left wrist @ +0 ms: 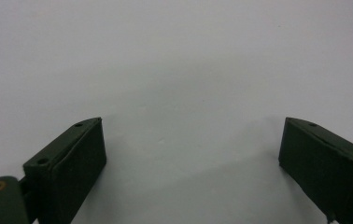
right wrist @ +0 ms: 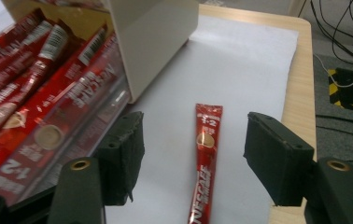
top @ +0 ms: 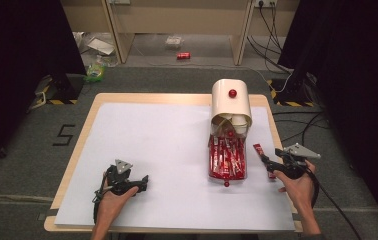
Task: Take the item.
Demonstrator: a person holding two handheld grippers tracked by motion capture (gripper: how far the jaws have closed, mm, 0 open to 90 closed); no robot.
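Right gripper: your right gripper (right wrist: 193, 154) has its jaws standing wide apart; the pads press on nothing.
Sachet: the loose red foil stick sachet (right wrist: 206, 163) lies flat on the white paper sheet (top: 157, 145), between your right jaws and clear of both pads. In the high view the sachet (top: 258, 149) sits just right of the tray, near the table's right edge.
Tray: the clear plastic tray (top: 227, 172) packed with red stick sachets (top: 226, 155) sits just beside your right gripper's left jaw; whether they touch you cannot tell.
Dispenser: the cream box with a rounded top and red knob (top: 231, 102) stands at the tray's far end.
Left gripper: your left gripper (left wrist: 191, 154) also has its jaws wide open, with bare white paper between them. In the high view the left gripper (top: 142, 181) rests low over the sheet's near left part, well apart from the tray.
Table: the light wooden table (top: 77, 135) carries the sheet.
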